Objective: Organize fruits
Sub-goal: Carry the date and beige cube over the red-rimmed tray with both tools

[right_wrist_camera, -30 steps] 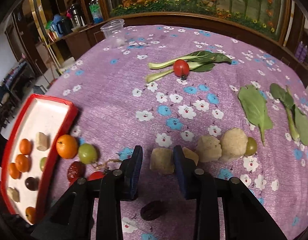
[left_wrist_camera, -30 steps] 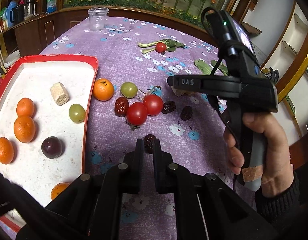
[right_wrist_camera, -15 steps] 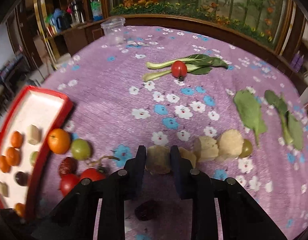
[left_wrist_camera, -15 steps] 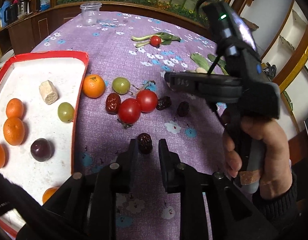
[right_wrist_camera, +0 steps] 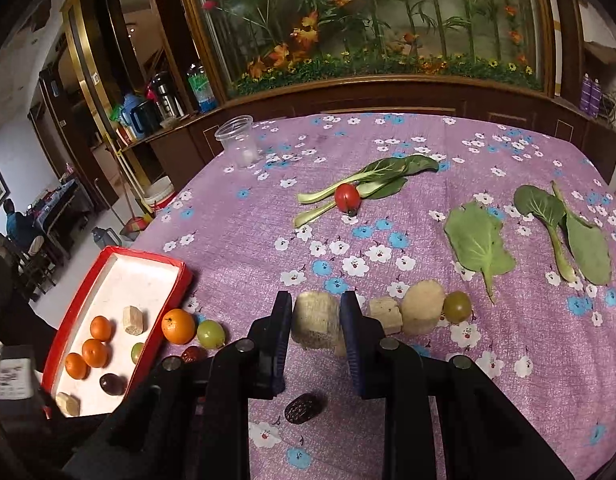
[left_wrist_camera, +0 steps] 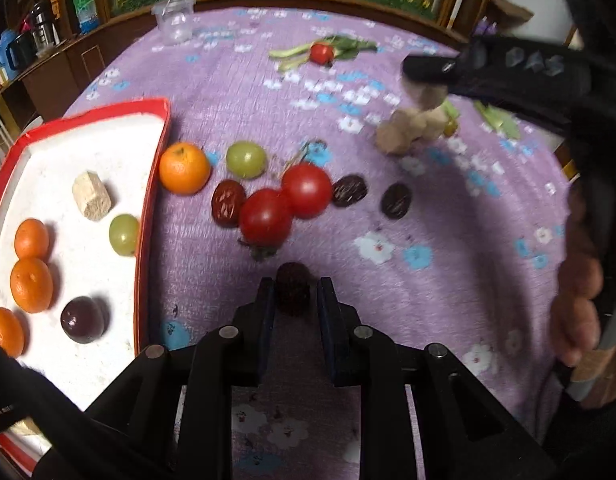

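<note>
The worktop (right_wrist_camera: pixel 236 240) carries a purple cloth printed with white and blue flowers.

At its left edge sits the red-rimmed tray (left_wrist_camera: pixel 148 216) with a white floor. It holds three oranges (left_wrist_camera: pixel 31 285), a green grape (left_wrist_camera: pixel 124 234), a dark plum (left_wrist_camera: pixel 82 319) and a pale cut block (left_wrist_camera: pixel 91 196).

Leafy greens (right_wrist_camera: pixel 479 247) lie on the right side of the cloth, well apart from the tray. A further pair of stalks at the far centre has a small tomato (right_wrist_camera: pixel 347 197) resting against it. A clear plastic cup (right_wrist_camera: pixel 236 141) stands upright near the far left edge.

Just outside the tray rim I note a loose orange (left_wrist_camera: pixel 184 168), touching or nearly touching the rim, with a green grape (left_wrist_camera: pixel 246 159) just beside it. Next come a red date (left_wrist_camera: pixel 228 208), two tomatoes (left_wrist_camera: pixel 286 204) touching each other, and two dark dates (left_wrist_camera: pixel 371 196).

My left tool (left_wrist_camera: pixel 295 292) is down at the cloth, jaws narrowly apart, with a dark wrinkled date (left_wrist_camera: pixel 293 287) between the fingers; I cannot tell whether the pads actually press on it.

My right tool (right_wrist_camera: pixel 315 320) has its jaws closed against both sides of a pale cylindrical chunk (right_wrist_camera: pixel 315 320). Similar pale pieces (right_wrist_camera: pixel 407 312) and a green grape (right_wrist_camera: pixel 456 306) lie in a row just to its right.
</note>
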The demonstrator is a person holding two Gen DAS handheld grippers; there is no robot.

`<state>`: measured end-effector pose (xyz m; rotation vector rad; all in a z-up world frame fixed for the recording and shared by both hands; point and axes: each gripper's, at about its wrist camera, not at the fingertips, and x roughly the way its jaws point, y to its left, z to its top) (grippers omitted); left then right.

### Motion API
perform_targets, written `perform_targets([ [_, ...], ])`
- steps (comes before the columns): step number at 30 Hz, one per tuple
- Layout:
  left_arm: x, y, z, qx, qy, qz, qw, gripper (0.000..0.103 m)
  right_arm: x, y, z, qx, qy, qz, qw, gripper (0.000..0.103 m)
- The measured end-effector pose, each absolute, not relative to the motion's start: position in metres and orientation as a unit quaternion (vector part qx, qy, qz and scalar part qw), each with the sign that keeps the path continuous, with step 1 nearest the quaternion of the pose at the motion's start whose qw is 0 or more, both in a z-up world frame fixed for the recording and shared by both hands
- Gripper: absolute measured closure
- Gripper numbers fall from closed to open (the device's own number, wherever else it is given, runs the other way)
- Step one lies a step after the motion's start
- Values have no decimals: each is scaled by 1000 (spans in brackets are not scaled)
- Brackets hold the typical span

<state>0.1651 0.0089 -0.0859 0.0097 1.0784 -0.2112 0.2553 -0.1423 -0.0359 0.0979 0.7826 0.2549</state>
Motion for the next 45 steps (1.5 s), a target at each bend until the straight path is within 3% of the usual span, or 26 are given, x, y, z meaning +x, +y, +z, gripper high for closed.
perform_targets([
  [13, 148, 17, -64, -6, 479, -90, 873, 89, 239, -140, -36, 53, 389, 133, 910, 78],
  [26, 86, 91, 3, -52, 424, -52, 903, 89, 125, -73, 11, 33, 366, 176, 913, 78],
  [45, 31, 165, 24, -109, 407, 0, 907, 89, 62, 6, 34, 8, 347, 267, 899, 78],
])
